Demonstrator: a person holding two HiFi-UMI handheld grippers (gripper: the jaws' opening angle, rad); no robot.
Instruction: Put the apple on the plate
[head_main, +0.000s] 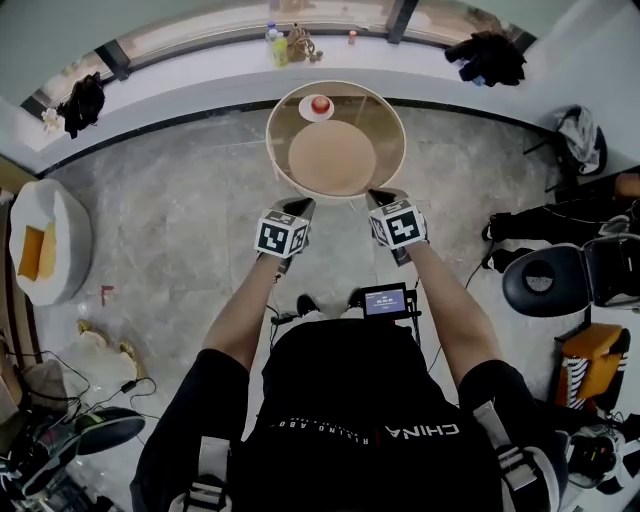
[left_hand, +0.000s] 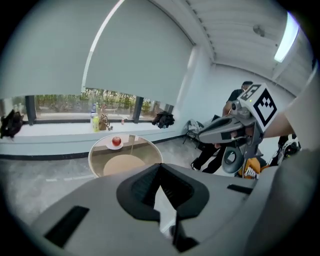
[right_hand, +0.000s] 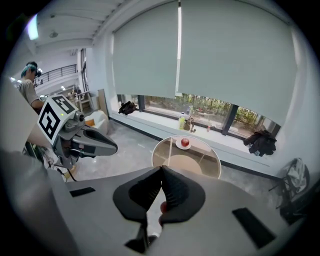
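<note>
Looking steeply down in the head view, we see a person standing on a grey stone floor (head_main: 180, 200) with a gripper in each hand, both held out toward a round glass table (head_main: 385, 115). At far left a white beanbag seat (head_main: 45, 245) holds an orange cushion, and a dark bag (head_main: 82, 100) rests on the long white window ledge (head_main: 200, 65) beyond it. Further right on that ledge, just behind the table, stand a few bottles (head_main: 277, 45). The left gripper (head_main: 302, 208) points at the near rim of the table; its own view shows the two dark fingers meeting at their tips with nothing clamped between them. The apple (head_main: 320, 104), small and red, sits on a small white plate (head_main: 308, 113) at the far edge of the glass, on the window side. Between it and both pairs of fingers lies the near stretch of glass top, with the table's round wooden base (head_main: 332, 158) showing through. The apple is well apart from either gripper, ahead of them and roughly midway between their lines. The right gripper (head_main: 380, 197) also has its fingers pressed together and empty. Further right, a dark jacket (head_main: 487, 55) lies on the ledge and a black chair (head_main: 545, 282) stands on the floor.
</note>
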